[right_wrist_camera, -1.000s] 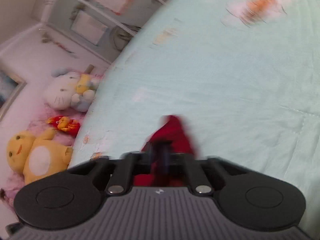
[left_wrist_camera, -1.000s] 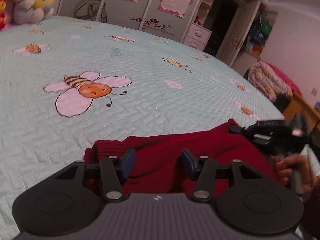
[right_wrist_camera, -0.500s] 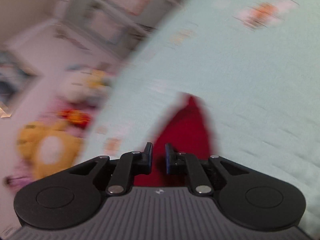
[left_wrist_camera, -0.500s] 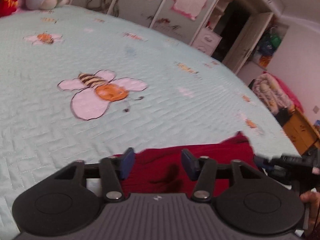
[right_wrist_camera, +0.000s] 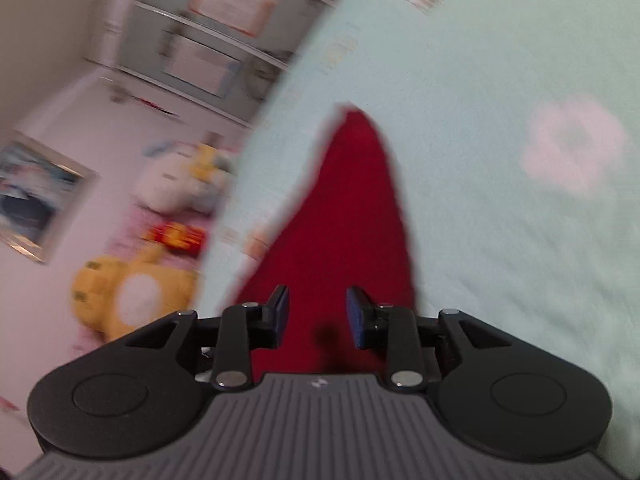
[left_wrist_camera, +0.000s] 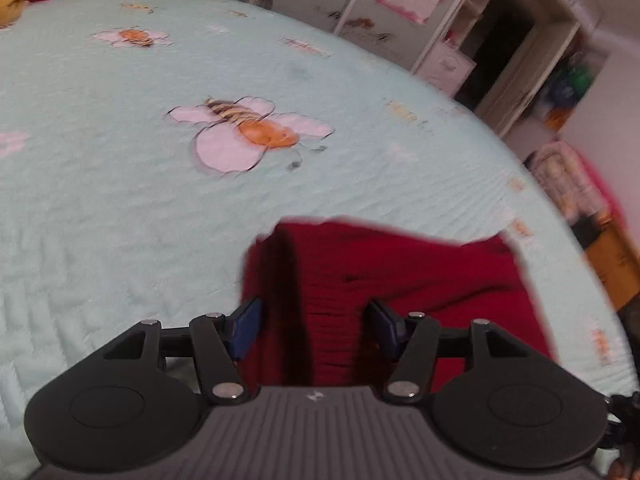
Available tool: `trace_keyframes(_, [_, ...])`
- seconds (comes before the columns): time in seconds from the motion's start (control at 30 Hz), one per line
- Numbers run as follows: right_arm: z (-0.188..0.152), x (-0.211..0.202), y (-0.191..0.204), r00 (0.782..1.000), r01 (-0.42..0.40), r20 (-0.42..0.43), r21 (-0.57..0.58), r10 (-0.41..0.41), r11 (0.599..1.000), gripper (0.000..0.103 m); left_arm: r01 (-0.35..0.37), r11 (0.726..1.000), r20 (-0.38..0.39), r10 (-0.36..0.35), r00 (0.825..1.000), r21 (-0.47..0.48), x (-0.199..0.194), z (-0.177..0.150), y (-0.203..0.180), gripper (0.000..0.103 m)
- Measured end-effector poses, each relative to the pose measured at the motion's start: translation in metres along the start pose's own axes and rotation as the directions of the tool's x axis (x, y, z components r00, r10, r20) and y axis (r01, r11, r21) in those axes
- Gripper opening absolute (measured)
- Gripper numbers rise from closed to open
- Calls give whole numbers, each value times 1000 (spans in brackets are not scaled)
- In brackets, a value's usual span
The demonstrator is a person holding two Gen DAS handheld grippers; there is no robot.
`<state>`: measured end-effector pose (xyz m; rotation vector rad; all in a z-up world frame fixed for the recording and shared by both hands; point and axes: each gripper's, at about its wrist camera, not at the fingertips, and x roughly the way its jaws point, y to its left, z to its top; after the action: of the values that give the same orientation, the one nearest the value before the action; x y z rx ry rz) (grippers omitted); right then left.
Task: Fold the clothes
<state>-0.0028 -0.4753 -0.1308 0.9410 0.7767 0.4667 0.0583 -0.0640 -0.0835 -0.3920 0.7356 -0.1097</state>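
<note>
A dark red knitted garment (left_wrist_camera: 400, 276) lies folded on the pale green quilted bed (left_wrist_camera: 120, 208). My left gripper (left_wrist_camera: 314, 330) hangs open above the garment's near left part, its blue pads apart with a dark crease of cloth showing between them. In the right wrist view the same red garment (right_wrist_camera: 348, 208) stretches away to a point. Over its near end my right gripper (right_wrist_camera: 318, 316) is open, nothing held. Both views are blurred by motion.
The quilt has a large bee print (left_wrist_camera: 248, 136) ahead of the garment. Wardrobe doors (left_wrist_camera: 360, 4) and an open doorway stand beyond the bed. Plush toys (right_wrist_camera: 132, 292) sit by the wall at the bed's far side. A wooden cabinet (left_wrist_camera: 612, 264) is at right.
My right gripper was shut on the garment's corner a second ago and has opened, letting it go. The left gripper stayed open and shifted left; the garment now lies flatter.
</note>
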Motion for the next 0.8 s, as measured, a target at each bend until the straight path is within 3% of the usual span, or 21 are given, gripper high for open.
trace_keyframes(0.13, [-5, -9, 11, 999, -8, 38, -23, 9, 1000, 33, -26, 999, 52, 24, 998, 28, -25, 7, -11, 61])
trace_keyframes(0.23, [7, -10, 26, 998, 26, 67, -117, -18, 993, 34, 20, 988, 78, -33, 996, 154, -41, 6, -45, 61])
trace_keyframes(0.27, [12, -10, 31, 997, 38, 77, -148, -27, 988, 37, 67, 979, 64, -81, 995, 190, -41, 4, -60, 61])
trace_keyframes(0.33, [35, 6, 37, 992, 96, 103, -170, -79, 981, 46, 190, 950, 7, -198, 980, 249, -29, -1, -95, 61])
trace_keyframes(0.47, [98, 57, 39, 987, 125, 122, -178, -104, 976, 50, 370, 852, -130, -347, 929, 370, 10, -25, -165, 62])
trace_keyframes(0.5, [113, 73, 38, 988, 126, 112, -172, -108, 977, 50, 405, 829, -164, -371, 914, 385, 20, -31, -179, 62])
trace_keyframes(0.53, [127, 90, 35, 990, 127, 85, -165, -114, 978, 50, 417, 823, -175, -378, 909, 387, 25, -34, -183, 62])
trace_keyframes(0.63, [159, 134, 26, 989, 130, -43, -181, -140, 975, 51, 427, 821, -184, -385, 904, 379, 33, -42, -185, 62])
trace_keyframes(0.7, [172, 158, 20, 977, 113, -156, -217, -149, 970, 51, 433, 820, -190, -389, 901, 374, 38, -47, -186, 62])
trace_keyframes(0.8, [180, 177, 16, 963, 75, -235, -228, -129, 971, 52, 443, 818, -199, -396, 896, 367, 46, -55, -188, 59])
